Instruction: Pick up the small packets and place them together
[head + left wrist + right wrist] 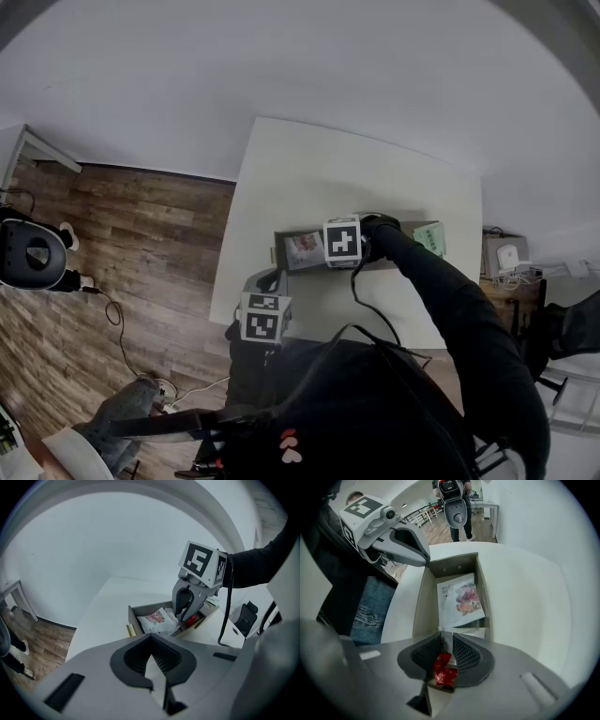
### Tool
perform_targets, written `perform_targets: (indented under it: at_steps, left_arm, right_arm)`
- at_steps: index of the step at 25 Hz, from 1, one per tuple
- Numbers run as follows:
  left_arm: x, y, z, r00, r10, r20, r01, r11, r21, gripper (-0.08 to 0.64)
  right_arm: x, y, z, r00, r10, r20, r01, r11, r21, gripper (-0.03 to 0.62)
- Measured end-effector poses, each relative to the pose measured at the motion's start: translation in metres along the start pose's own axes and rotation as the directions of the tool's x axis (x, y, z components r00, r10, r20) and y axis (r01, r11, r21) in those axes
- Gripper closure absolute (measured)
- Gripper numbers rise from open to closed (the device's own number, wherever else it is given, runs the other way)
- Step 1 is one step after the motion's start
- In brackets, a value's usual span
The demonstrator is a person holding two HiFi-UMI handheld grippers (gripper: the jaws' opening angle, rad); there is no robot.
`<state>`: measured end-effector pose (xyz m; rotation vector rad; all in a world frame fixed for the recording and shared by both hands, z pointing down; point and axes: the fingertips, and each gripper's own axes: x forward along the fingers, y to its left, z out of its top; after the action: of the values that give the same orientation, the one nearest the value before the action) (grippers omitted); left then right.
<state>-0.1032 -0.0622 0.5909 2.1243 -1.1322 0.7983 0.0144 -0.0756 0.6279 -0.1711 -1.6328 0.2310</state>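
The right gripper (445,637) points steeply down into the grey box (421,597) on the white table (525,597). Its jaws are closed on a small red packet (443,670), which fills the narrow gap between the pads. I cannot tell whether the packet rests on the floor of the box or is already free of it. Just beyond the tips lies a pale packet (471,632), and further on a big printed packet (459,599) covers most of the floor. The left gripper (151,641) hangs near the front edge of the table with its jaws closed together and nothing between them. The step in hand seems to be the pickup of the red packet. To do it well, I think the grip should be made firm before any lifting, because the packet looks crumpled and slippery and sits deep between the pads. The lift should go straight up, clear of the box walls, so that the tips do not drag the pale packet along. A green packet (429,237) lies on the table just beside the end of the box; it may need collecting too.
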Motion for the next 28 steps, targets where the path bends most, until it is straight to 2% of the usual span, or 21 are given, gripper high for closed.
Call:
perform_targets:
  at_steps: [7,11,18,23,25,28]
  left_arm:
    - [0.000,-0.001,0.000,1.000,-0.004,0.002,0.004,1.000,0.005,0.560]
    - [0.000,0.000,0.000,1.000,-0.002,0.006,0.002,1.000,0.011,0.560]
    - [-0.001,-0.001,-0.001,1.000,0.000,0.001,0.000,1.000,0.031,0.560]
    - [-0.001,-0.002,-0.001,1.000,0.004,-0.003,-0.004,0.999,0.044,0.560]
    - [-0.001,-0.003,-0.002,1.000,0.006,-0.002,-0.006,0.999,0.049,0.560]
    - [-0.001,-0.004,-0.001,1.000,0.005,-0.002,-0.005,0.999,0.053,0.559]
  right_arm:
    - [-0.002,0.001,-0.001,1.000,0.004,-0.005,-0.004,1.000,-0.024,0.569]
    - [-0.015,0.003,-0.002,0.999,0.009,0.046,-0.010,1.000,0.006,0.582]
    - [-0.046,-0.003,-0.013,0.987,-0.060,0.152,0.043,0.993,0.113,0.589]
    - [-0.073,-0.014,-0.016,0.940,-0.132,0.314,0.057,0.970,0.236,0.589]
    - [-0.087,-0.017,-0.022,0.907,-0.173,0.383,0.053,0.951,0.306,0.589]
    - [-0.112,-0.022,-0.037,0.843,-0.256,0.473,0.046,0.910,0.412,0.589]
